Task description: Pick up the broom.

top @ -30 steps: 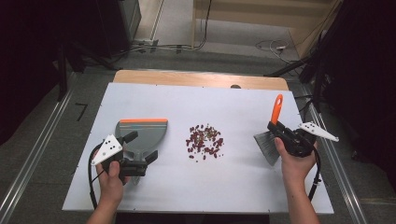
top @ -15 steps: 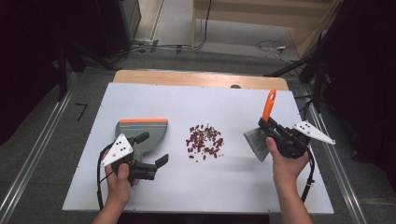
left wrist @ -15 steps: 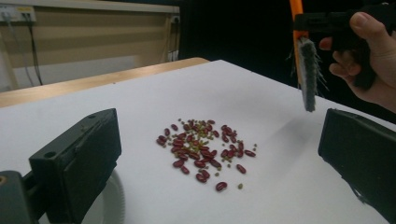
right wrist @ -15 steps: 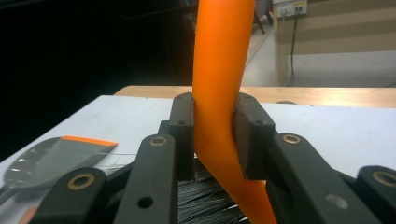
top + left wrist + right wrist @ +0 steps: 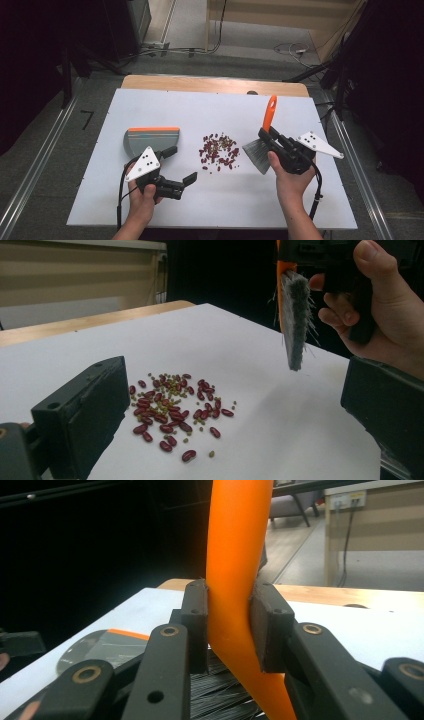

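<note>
The right gripper is clamped on the orange handle of a small brush. In the right gripper view its two jaws press on both sides of that handle. The handle points up and away from the person, and the grey bristles hang down toward the table.

The pile of beans lies in the middle of the table. It is mostly dark red beans with some tiny green ones mixed in. The bristles are just beside the pile, on its right side, and seem to be a little above the table. The dustpan lies flat on the other side, to the left of the pile, with its orange edge on the far side. So the beans sit between the brush and the dustpan. A push from right to left would likely send them toward the pan.

The left gripper holds nothing. Its jaws are wide apart and point at the beans. It sits near the pan's near edge.

One second ago the left gripper was on the dustpan, and now it has let go and pulled back toward the person. The brush has moved in from the right edge of the table, close to the beans.
</note>
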A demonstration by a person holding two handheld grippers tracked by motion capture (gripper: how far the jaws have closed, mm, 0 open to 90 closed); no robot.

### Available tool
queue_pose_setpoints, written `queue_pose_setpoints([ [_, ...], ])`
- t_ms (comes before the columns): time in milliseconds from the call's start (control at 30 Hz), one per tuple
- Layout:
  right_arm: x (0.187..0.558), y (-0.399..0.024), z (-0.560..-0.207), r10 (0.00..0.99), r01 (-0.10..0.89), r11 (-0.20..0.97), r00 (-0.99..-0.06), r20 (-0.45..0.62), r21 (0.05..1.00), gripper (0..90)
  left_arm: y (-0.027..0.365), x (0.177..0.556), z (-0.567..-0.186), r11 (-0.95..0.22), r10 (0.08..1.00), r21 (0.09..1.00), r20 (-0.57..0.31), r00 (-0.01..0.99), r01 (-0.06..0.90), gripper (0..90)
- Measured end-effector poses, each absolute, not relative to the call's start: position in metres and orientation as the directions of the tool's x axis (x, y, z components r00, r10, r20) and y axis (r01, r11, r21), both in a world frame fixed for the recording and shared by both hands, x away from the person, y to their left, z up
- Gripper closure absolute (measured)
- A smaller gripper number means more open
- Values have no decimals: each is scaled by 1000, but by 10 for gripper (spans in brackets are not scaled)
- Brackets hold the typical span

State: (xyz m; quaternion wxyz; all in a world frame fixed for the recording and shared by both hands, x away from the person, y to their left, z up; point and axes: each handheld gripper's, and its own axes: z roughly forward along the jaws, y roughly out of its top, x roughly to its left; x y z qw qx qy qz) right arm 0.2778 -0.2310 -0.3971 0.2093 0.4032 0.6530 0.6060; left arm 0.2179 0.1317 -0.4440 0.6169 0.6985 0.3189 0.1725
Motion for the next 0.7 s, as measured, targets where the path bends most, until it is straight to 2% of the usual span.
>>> queue_pose_setpoints([
  [367, 265, -200, -396, 735, 256, -42, -646, 203, 966, 697, 105, 215, -445, -59, 626, 963, -171, 761, 265, 15],
  [700, 249, -170, -397, 697, 243, -18, -693, 186, 970, 697, 86, 212, -446, -51, 612, 954, -203, 765, 295, 147],
])
